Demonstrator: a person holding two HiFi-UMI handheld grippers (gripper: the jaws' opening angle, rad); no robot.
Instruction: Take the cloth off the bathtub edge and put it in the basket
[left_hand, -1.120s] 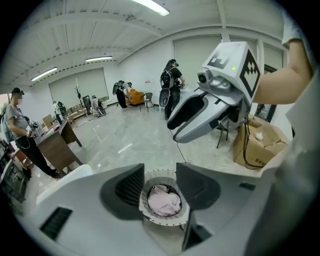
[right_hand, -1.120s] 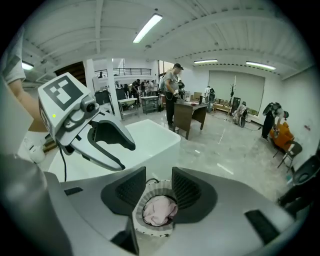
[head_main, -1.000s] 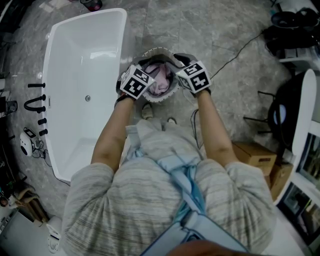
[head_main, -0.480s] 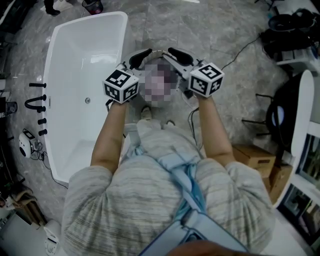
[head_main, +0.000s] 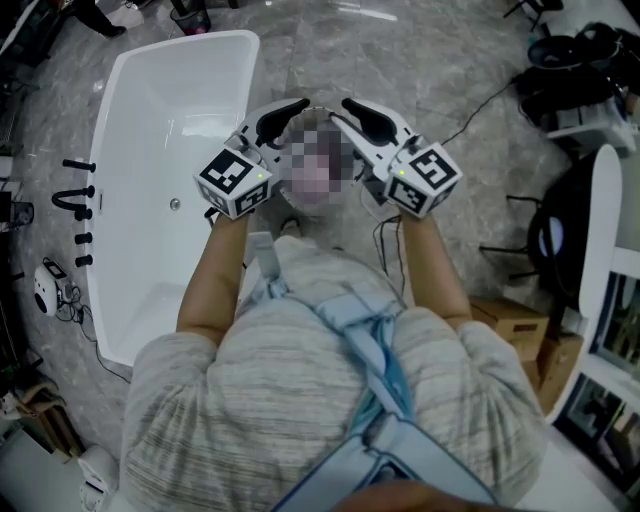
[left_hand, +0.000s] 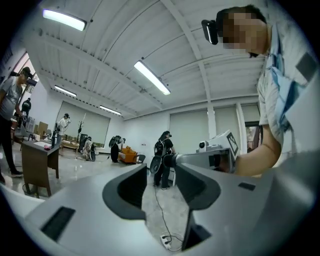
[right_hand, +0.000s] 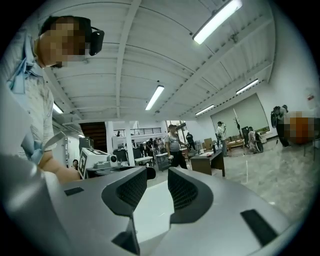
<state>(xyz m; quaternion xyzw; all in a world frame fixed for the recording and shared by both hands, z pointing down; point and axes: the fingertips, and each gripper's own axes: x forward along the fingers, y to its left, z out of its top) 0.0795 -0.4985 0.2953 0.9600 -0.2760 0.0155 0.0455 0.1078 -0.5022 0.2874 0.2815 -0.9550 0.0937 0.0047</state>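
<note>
Both grippers have risen away from the basket since one second ago. They are now held up level in front of the person (head_main: 330, 400), with their tips leaning toward each other. The left gripper (head_main: 285, 112) has its jaws spread with nothing between them; only the floor (left_hand: 172, 210) and a cable (left_hand: 157, 197) show through the gap. The right gripper (head_main: 362, 115) is also spread and empty. One second ago the pink cloth lay inside the basket. Now that spot between the grippers is blurred, so I cannot make out the cloth or the basket. The white bathtub (head_main: 170, 110) stands just to the left of the grippers.
</note>
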